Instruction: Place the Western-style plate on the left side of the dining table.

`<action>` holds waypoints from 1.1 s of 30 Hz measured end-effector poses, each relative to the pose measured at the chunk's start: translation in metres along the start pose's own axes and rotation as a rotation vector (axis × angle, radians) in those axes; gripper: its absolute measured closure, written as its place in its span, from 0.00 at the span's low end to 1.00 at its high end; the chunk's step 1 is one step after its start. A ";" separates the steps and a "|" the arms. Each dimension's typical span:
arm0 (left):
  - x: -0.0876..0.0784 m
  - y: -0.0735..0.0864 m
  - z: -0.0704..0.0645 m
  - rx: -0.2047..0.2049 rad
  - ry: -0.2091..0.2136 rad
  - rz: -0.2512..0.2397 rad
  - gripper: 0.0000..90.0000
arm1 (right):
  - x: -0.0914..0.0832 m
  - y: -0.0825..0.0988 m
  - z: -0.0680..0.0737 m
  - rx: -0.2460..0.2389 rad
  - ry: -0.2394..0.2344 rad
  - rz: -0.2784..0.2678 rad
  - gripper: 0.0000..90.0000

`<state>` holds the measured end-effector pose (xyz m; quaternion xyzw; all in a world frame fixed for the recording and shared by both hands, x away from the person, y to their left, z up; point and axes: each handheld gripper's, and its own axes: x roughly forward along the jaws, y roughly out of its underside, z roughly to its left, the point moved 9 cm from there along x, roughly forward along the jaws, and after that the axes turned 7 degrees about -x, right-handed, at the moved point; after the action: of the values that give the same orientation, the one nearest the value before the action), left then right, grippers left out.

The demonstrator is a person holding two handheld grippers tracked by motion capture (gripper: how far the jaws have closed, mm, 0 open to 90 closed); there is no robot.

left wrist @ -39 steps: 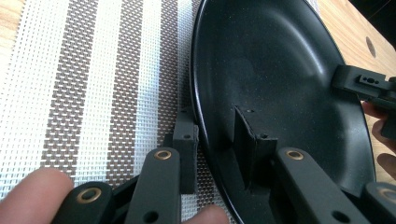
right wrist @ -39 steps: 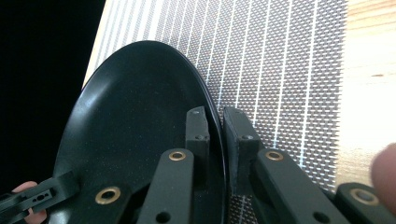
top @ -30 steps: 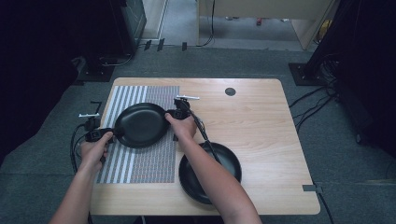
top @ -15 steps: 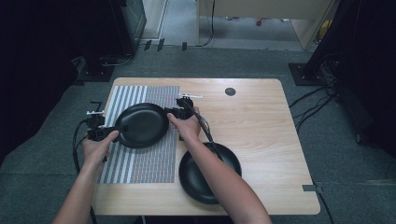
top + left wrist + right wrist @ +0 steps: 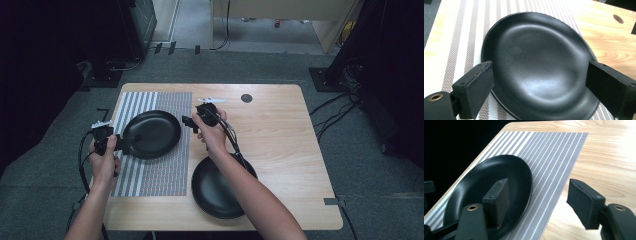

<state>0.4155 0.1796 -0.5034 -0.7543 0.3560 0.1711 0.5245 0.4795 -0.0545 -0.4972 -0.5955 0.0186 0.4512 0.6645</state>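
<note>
Fingers of the left gripper (image 5: 539, 95) and right gripper (image 5: 537, 202), jaws just opening, stand released beside the round black shallow plate (image 5: 151, 134) on the grey-striped placemat (image 5: 165, 170). It looks rigid, smooth, likely slippery; the thin rim offers the surest hold.

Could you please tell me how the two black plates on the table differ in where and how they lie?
The far plate lies on the striped placemat, while the near plate lies on the bare wooden table. The far plate sits between the two open grippers, uncovered; the near plate is partly covered by the person's right forearm. Both are round, black and empty.
</note>
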 end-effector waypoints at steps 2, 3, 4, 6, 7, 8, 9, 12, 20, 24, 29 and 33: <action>-0.005 0.002 -0.008 0.004 0.019 -0.020 0.09 | -0.011 0.003 -0.002 0.001 -0.009 0.007 0.36; -0.007 0.002 -0.010 0.007 0.020 -0.030 0.09 | -0.015 0.004 -0.003 0.003 -0.014 0.006 0.35; -0.009 0.002 -0.012 0.011 0.023 -0.036 0.09 | -0.019 0.004 -0.003 0.001 -0.018 0.003 0.35; -0.012 0.002 -0.016 0.018 0.023 -0.047 0.09 | -0.027 0.006 -0.004 -0.002 -0.020 0.003 0.35; -0.012 0.002 -0.016 0.018 0.023 -0.047 0.09 | -0.027 0.006 -0.004 -0.002 -0.020 0.003 0.35; -0.014 0.003 -0.018 0.024 0.023 -0.052 0.09 | -0.034 0.009 -0.005 -0.004 -0.025 0.005 0.34; -0.017 0.003 -0.020 0.024 0.024 -0.059 0.09 | -0.034 0.009 -0.005 -0.004 -0.025 0.005 0.34; -0.026 0.003 -0.027 0.017 0.034 -0.090 0.09 | -0.048 0.015 -0.009 -0.031 -0.018 0.002 0.33; -0.036 0.011 -0.034 0.026 0.037 -0.118 0.09 | -0.074 0.029 -0.020 -0.066 0.001 -0.012 0.33; -0.037 0.021 -0.038 0.037 0.044 -0.105 0.09 | -0.083 0.038 -0.025 -0.067 0.000 -0.015 0.33; -0.036 0.033 -0.042 0.056 0.040 -0.089 0.09 | -0.090 0.045 -0.026 -0.074 -0.005 -0.019 0.33; -0.039 0.045 -0.045 0.070 0.035 -0.093 0.09 | -0.102 0.049 -0.027 -0.080 -0.011 -0.033 0.33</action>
<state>0.3509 0.1434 -0.4910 -0.7541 0.3355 0.1209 0.5515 0.4023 -0.1404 -0.4857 -0.6194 -0.0128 0.4438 0.6475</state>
